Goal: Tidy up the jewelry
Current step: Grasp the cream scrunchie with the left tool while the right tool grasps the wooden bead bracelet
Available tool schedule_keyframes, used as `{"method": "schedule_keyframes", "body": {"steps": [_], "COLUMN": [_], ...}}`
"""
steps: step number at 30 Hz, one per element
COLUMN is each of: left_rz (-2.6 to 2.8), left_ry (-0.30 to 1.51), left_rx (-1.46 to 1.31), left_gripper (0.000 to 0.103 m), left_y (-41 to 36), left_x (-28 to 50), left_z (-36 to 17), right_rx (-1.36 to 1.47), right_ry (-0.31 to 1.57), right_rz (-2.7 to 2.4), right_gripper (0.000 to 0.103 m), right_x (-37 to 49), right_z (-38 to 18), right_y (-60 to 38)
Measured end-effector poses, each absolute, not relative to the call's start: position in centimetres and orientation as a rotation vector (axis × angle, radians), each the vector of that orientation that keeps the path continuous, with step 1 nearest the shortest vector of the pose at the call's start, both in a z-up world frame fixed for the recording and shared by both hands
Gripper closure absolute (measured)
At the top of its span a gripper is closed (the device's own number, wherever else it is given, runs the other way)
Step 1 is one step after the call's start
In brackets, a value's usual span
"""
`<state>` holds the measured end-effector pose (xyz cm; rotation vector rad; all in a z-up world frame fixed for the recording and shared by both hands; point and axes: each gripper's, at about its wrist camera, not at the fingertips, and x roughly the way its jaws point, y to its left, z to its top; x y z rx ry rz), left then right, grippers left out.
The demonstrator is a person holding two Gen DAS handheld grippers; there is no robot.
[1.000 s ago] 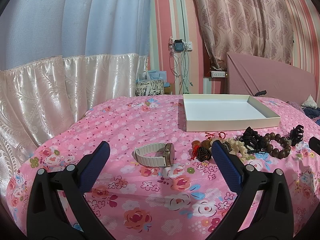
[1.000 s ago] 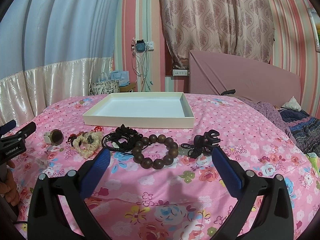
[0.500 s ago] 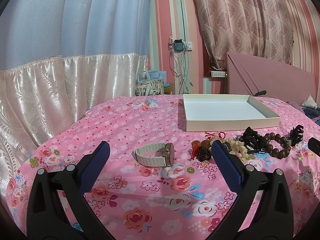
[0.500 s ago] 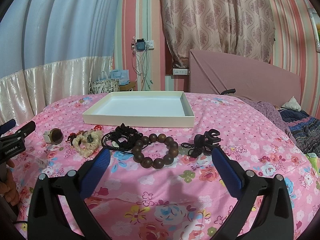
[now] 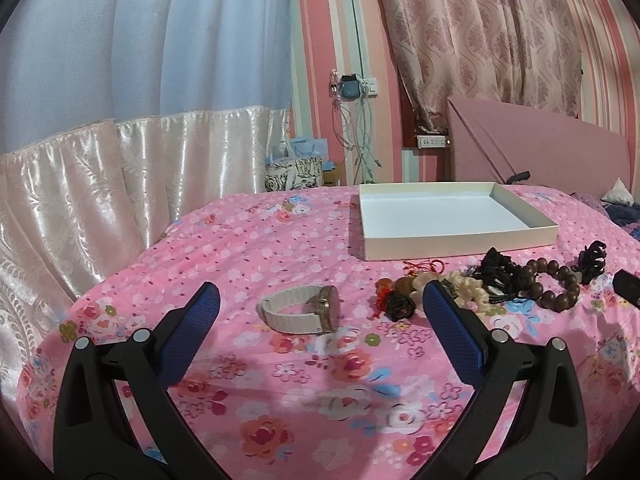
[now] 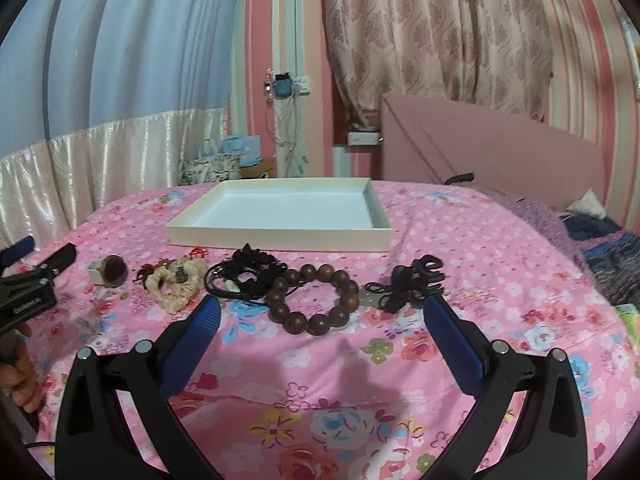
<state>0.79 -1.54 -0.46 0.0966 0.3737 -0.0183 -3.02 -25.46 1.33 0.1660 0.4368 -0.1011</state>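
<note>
Jewelry lies in a row on the pink floral bedspread in front of a shallow white tray. A white-strap watch sits just ahead of my left gripper, which is open and empty. Further right lie a red-corded charm, a cream scrunchie, black cords, a brown bead bracelet and a black hair claw. My right gripper is open, with the bracelet just beyond its fingers.
Behind the bed hang a blue-and-cream curtain and a patterned pink curtain. A pink headboard stands at the back right. Bags sit by the wall. A hand holds the left gripper's handle at the left edge.
Both grippers have dipped or eased forward slightly, so the jewelry sits a little lower in the views. No object has moved.
</note>
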Motion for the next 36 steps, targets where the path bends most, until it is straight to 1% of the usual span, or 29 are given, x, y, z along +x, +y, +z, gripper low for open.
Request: {"method": "schedule_keyframes", "body": {"steps": [6, 8, 12, 14, 15, 17, 20, 22, 24, 26, 27, 34, 35, 36], "left_rz": [-0.093, -0.109, -0.14, -0.16, -0.163, -0.173, -0.188, -0.198, -0.206, -0.228, -0.242, -0.258, -0.257, -0.255], "left_ry": [0.491, 0.518, 0.588, 0.634, 0.654, 0.714, 0.785, 0.812, 0.827, 0.847, 0.852, 0.732, 0.719, 0.706], "left_rx": [0.067, 0.09, 0.119, 0.103, 0.097, 0.095, 0.091, 0.093, 0.1, 0.089, 0.072, 0.045, 0.046, 0.05], "left_gripper": [0.004, 0.012, 0.02, 0.034, 0.036, 0.049, 0.06, 0.064, 0.072, 0.094, 0.098, 0.099, 0.099, 0.099], "left_y": [-4.0, -5.4, -7.8, -8.3, -8.5, -9.0, -9.3, -9.6, -9.9, -9.9, -9.8, -8.4, -8.0, -7.8], "left_x": [2.8, 3.4, 5.1, 6.0, 6.5, 7.7, 8.9, 9.4, 9.8, 10.2, 10.4, 8.6, 8.3, 8.0], "left_z": [-0.7, -0.9, -1.7, -2.2, -2.4, -3.3, -4.5, -5.0, -5.4, -5.7, -5.8, -3.4, -2.8, -2.5], "right_rx": [0.195, 0.198, 0.199, 0.204, 0.207, 0.211, 0.212, 0.215, 0.218, 0.218, 0.219, 0.263, 0.269, 0.277], "right_ry": [0.497, 0.514, 0.556, 0.565, 0.566, 0.57, 0.569, 0.572, 0.581, 0.593, 0.597, 0.655, 0.668, 0.689], "right_rz": [-0.151, -0.149, -0.138, -0.14, -0.142, -0.143, -0.143, -0.143, -0.14, -0.137, -0.132, -0.087, -0.083, -0.077], "right_gripper": [0.002, 0.002, 0.002, 0.002, 0.002, 0.002, 0.002, 0.002, 0.002, 0.002, 0.002, 0.002, 0.003, 0.011], "right_x": [-1.9, -1.7, -0.8, -0.5, -0.5, -0.4, -0.4, -0.3, -0.1, 0.1, 0.2, 1.8, 2.2, 2.8], "right_z": [0.9, 0.8, 0.6, 0.6, 0.6, 0.6, 0.6, 0.5, 0.4, 0.3, 0.2, -0.3, -0.4, -0.6], "right_y": [-28.3, -28.8, -29.6, -29.8, -29.9, -30.1, -30.1, -30.2, -30.3, -30.4, -30.4, -30.2, -30.1, -30.0]}}
